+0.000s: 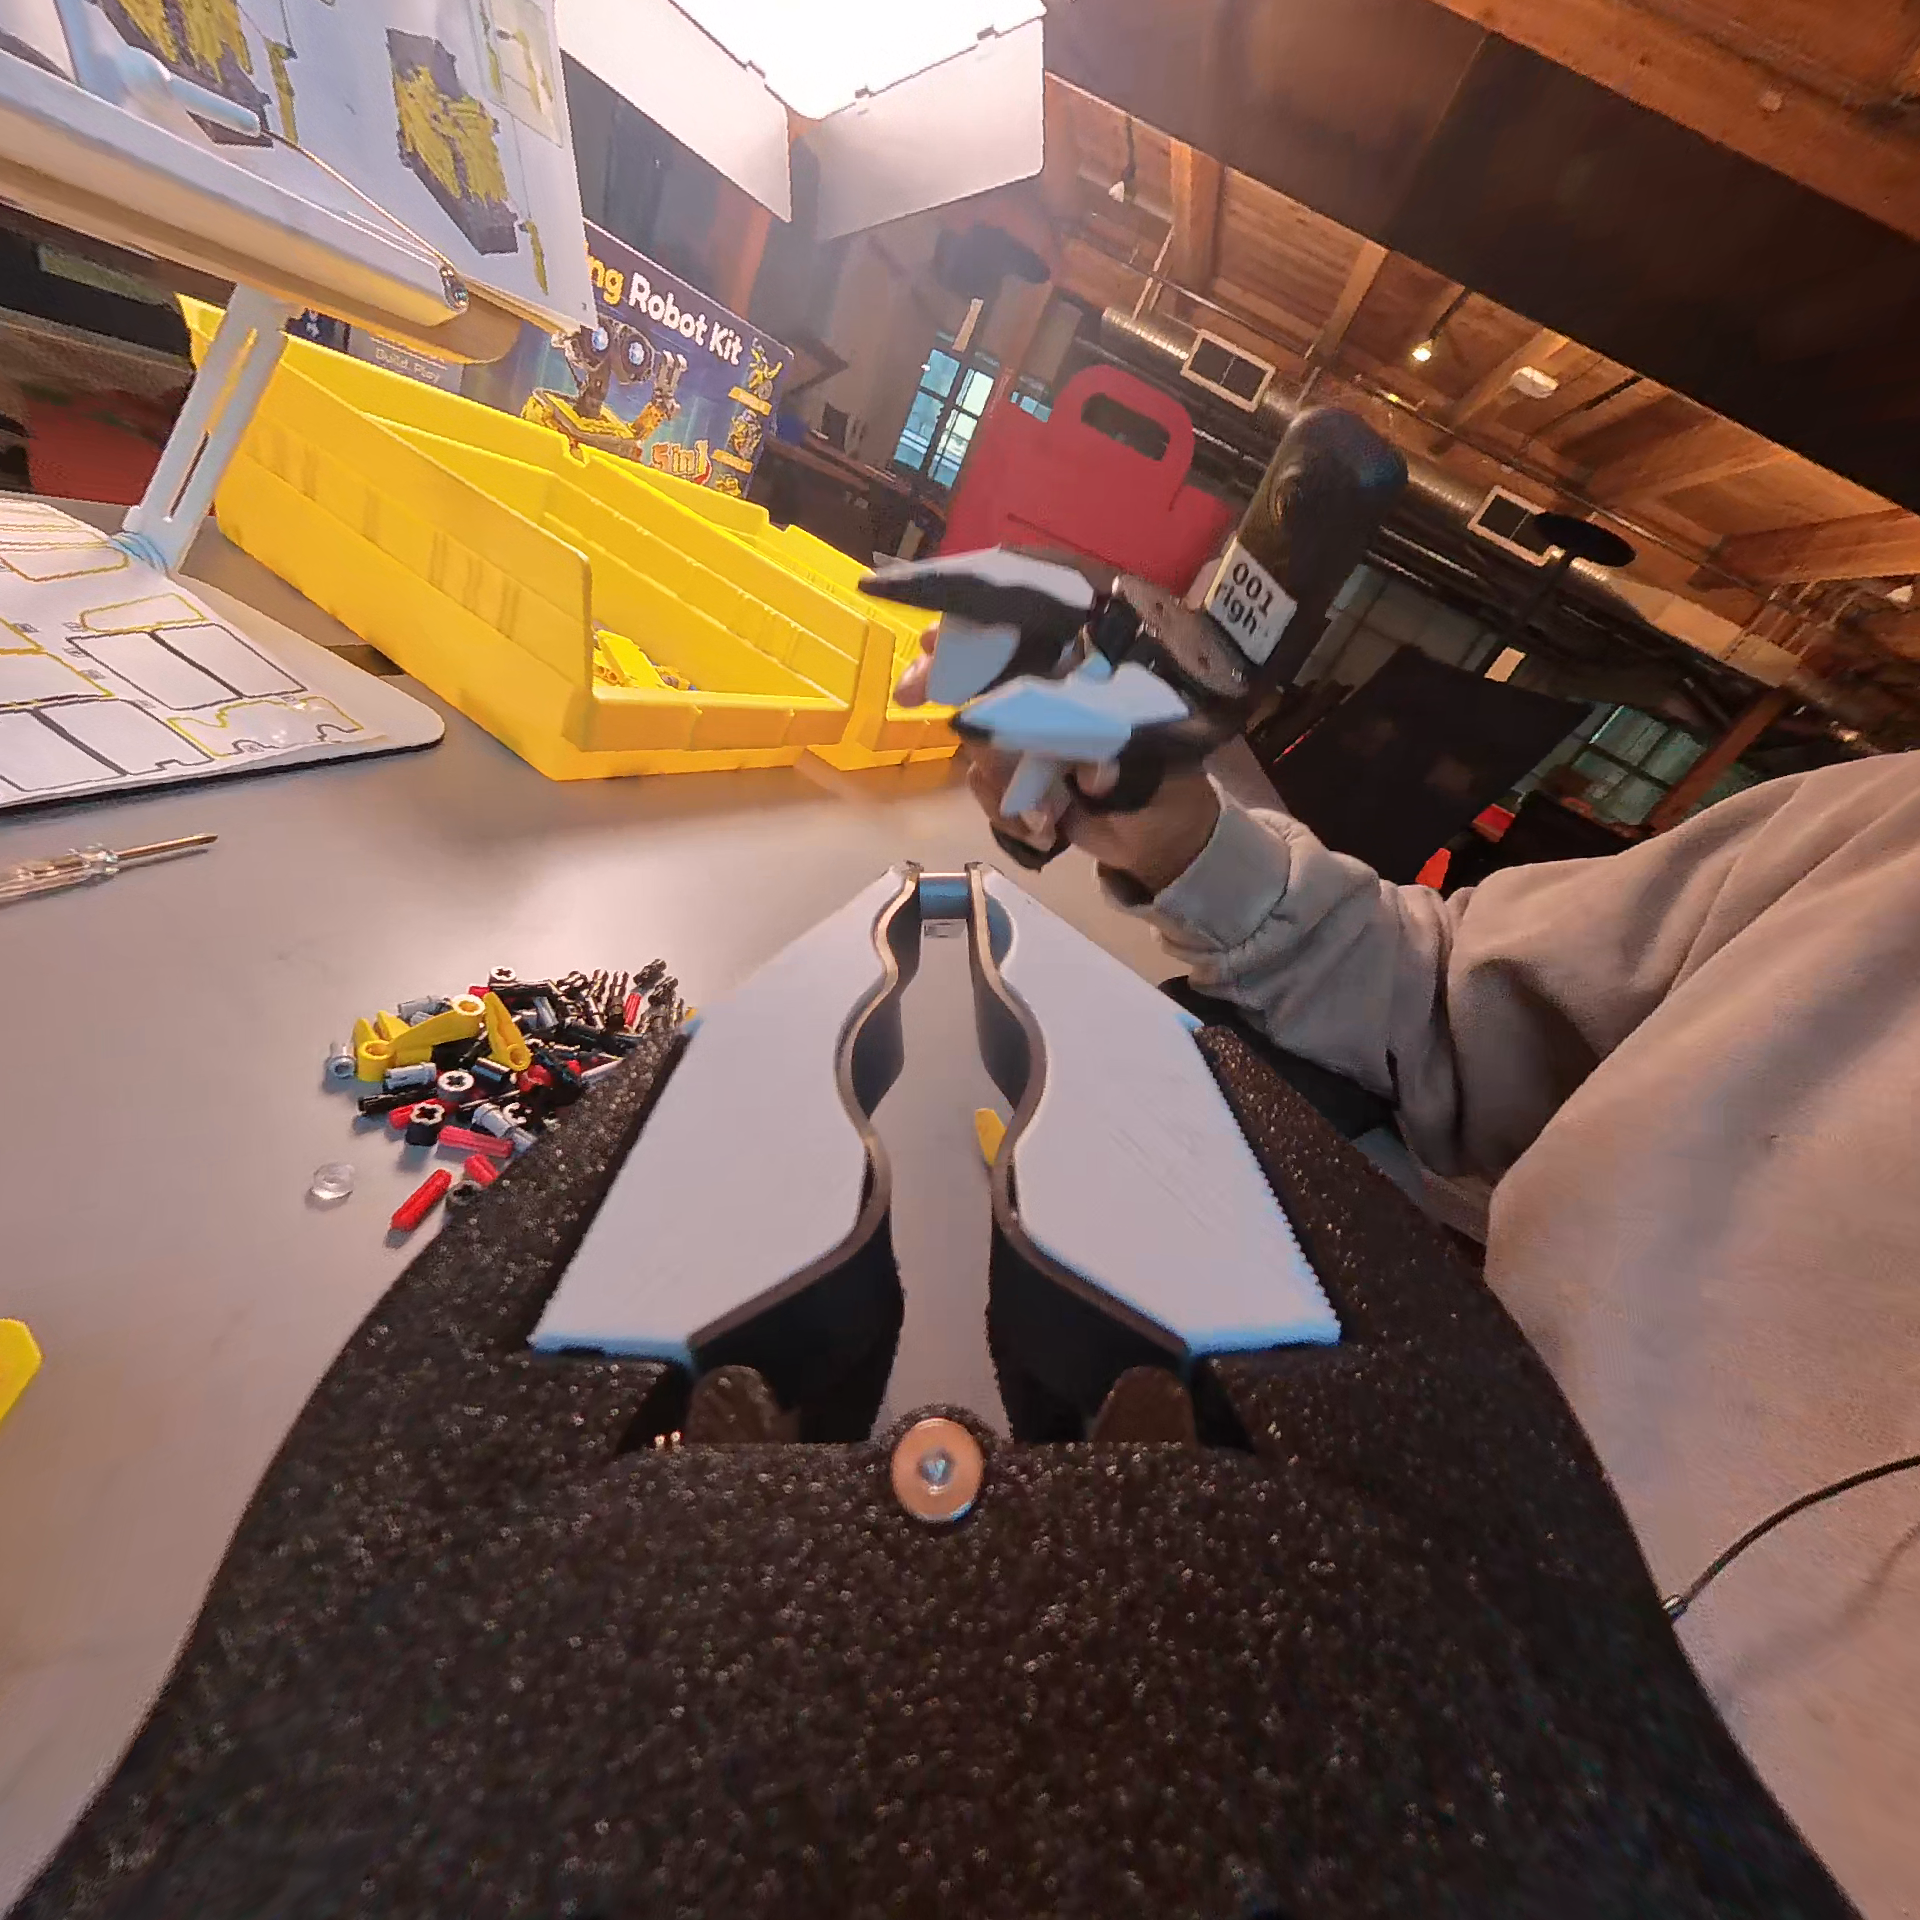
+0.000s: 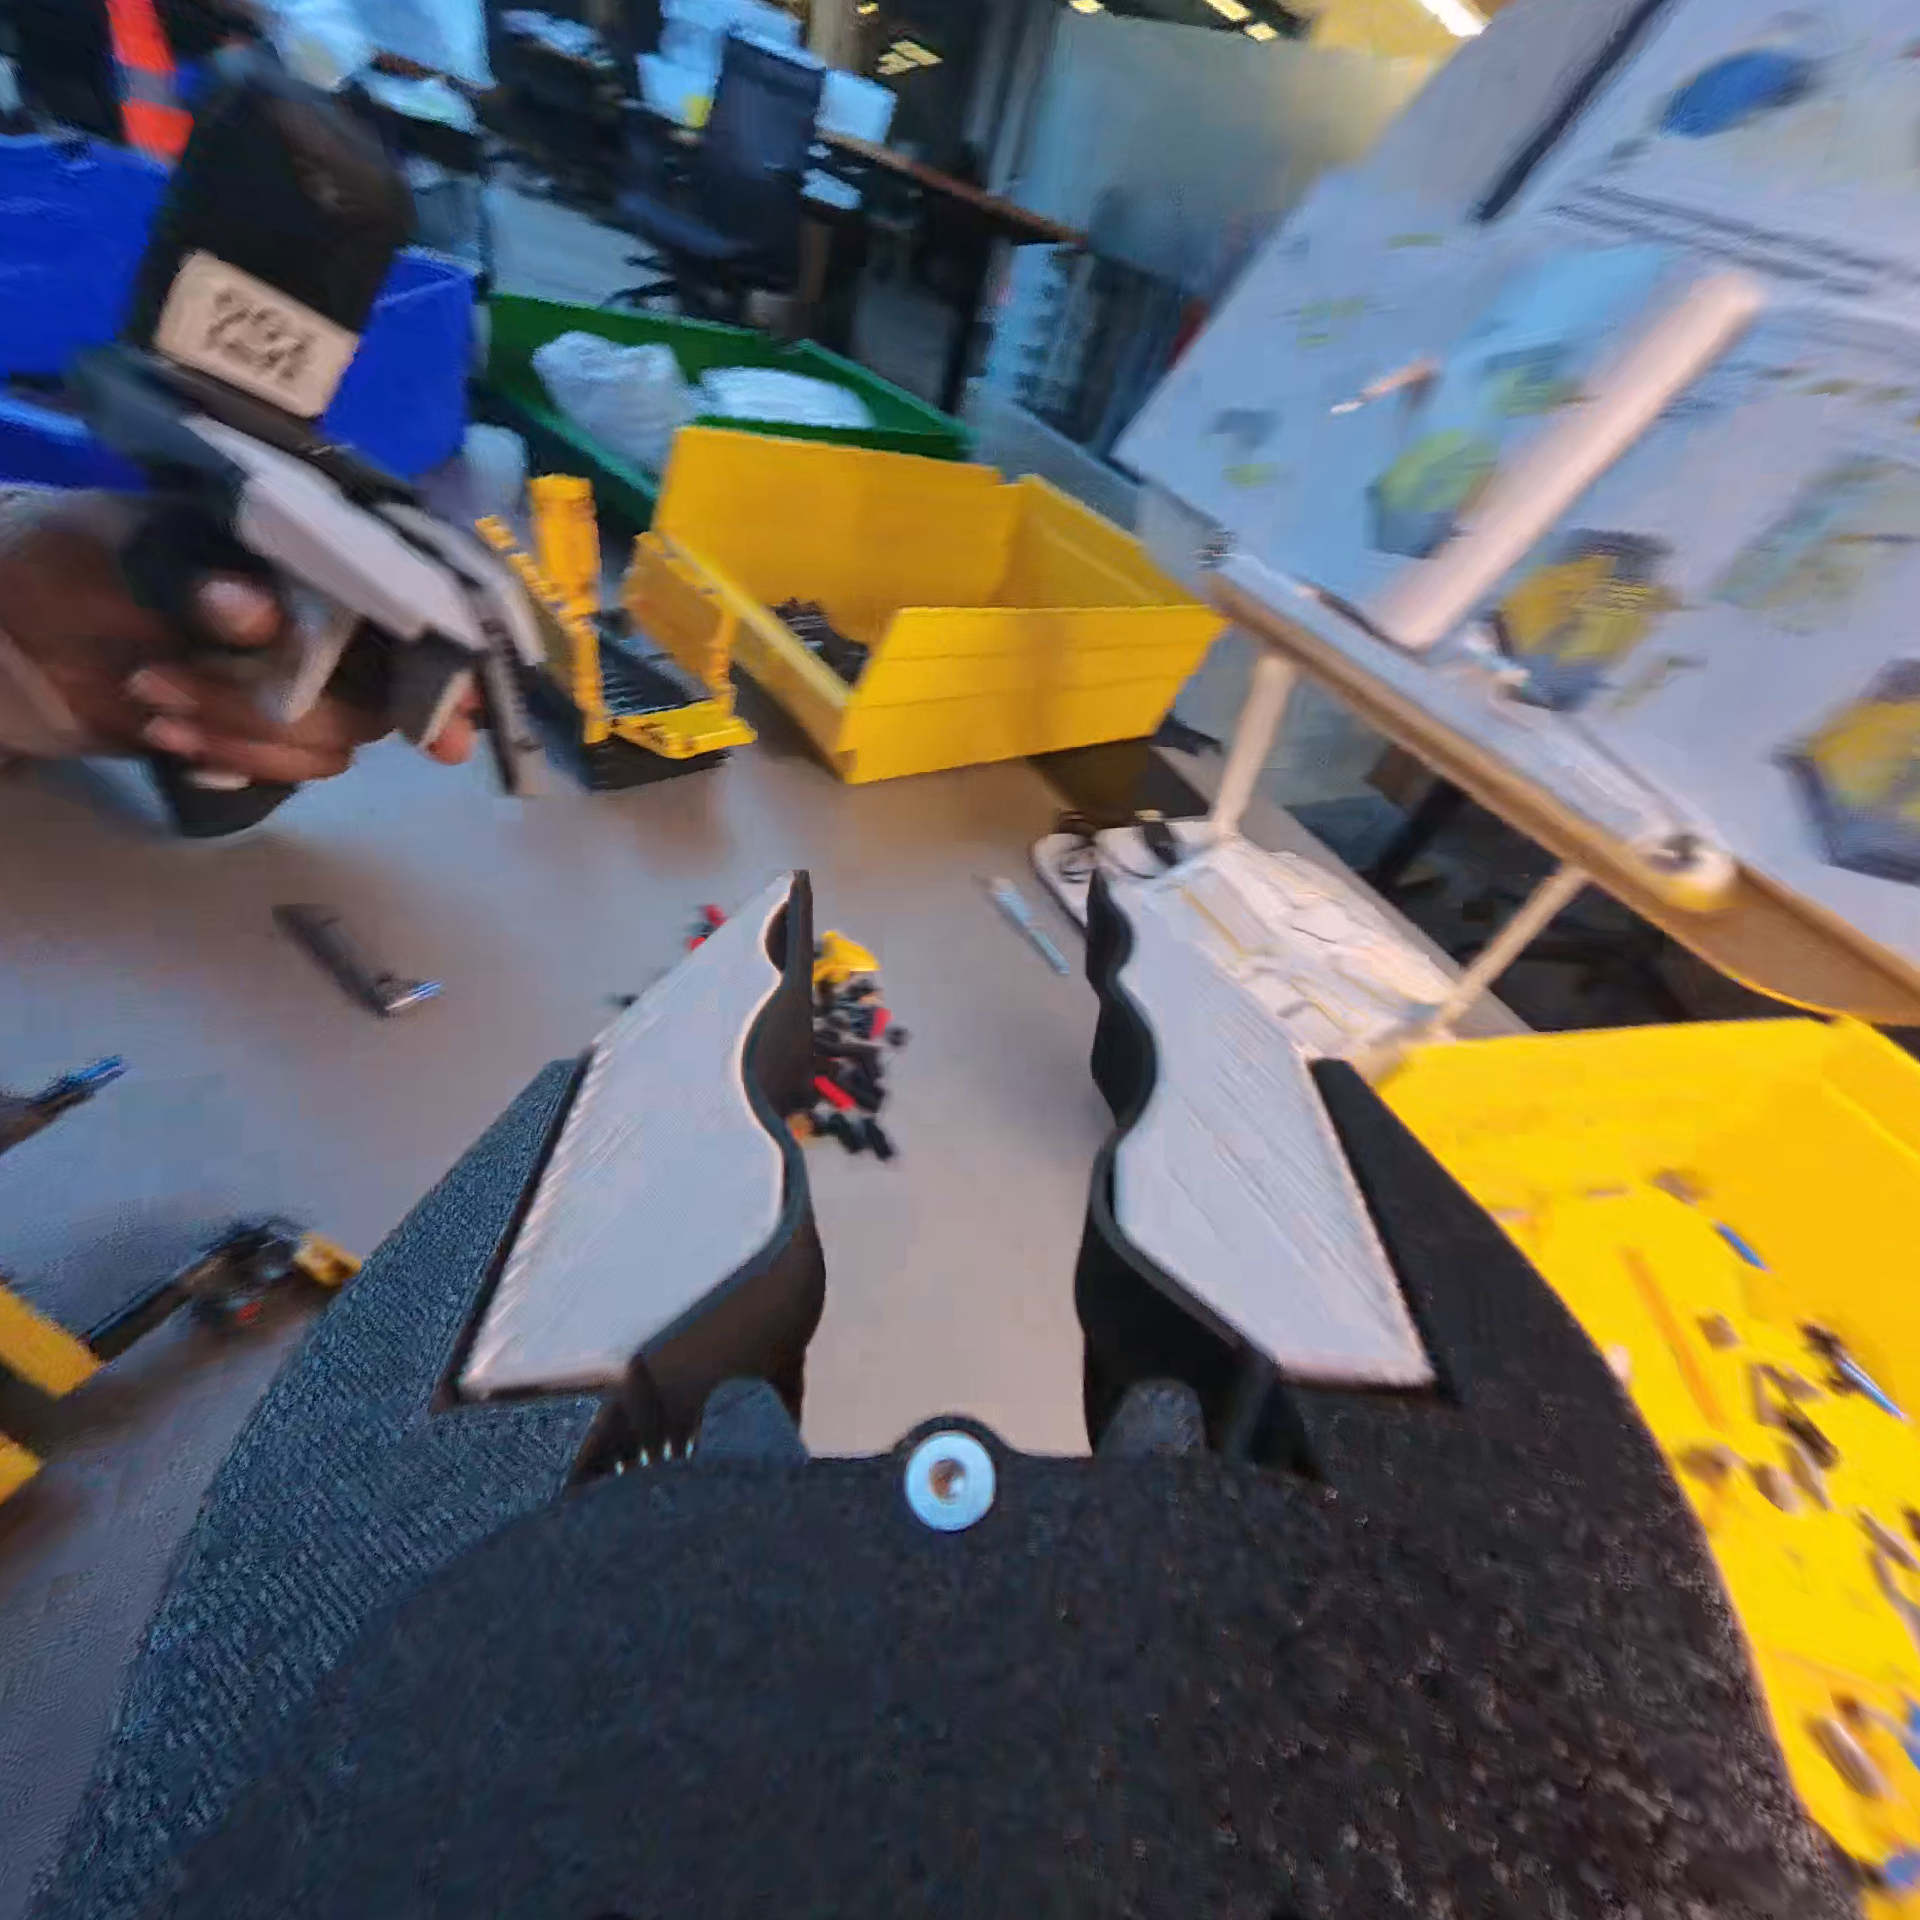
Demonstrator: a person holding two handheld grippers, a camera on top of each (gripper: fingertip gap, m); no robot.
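My left gripper [image 1: 943, 896] is shut on a small grey piece [image 1: 943, 916], pinched at its fingertips above the grey table [image 1: 260, 1039]. A pile of small black, red, grey and yellow building parts [image 1: 499, 1060] lies just left of its fingers. My right gripper [image 2: 951, 914] is open and empty, above the same pile [image 2: 852, 1049]. In the left wrist view the right gripper [image 1: 916, 657] is raised beyond the left one, jaws apart, held in a hand. The right wrist view is blurred and shows the left gripper [image 2: 499, 717] at upper left, in front of a yellow and black assembly [image 2: 613, 644].
Yellow bins [image 1: 520, 623] stand at the back; another yellow bin [image 2: 1662, 1351] with parts is at the right. An instruction board on a stand [image 1: 312, 156] leans over a printed mat [image 1: 156, 675]. A screwdriver [image 1: 104, 862], a clear disc [image 1: 332, 1182] and a dark beam [image 2: 353, 961] lie on the table.
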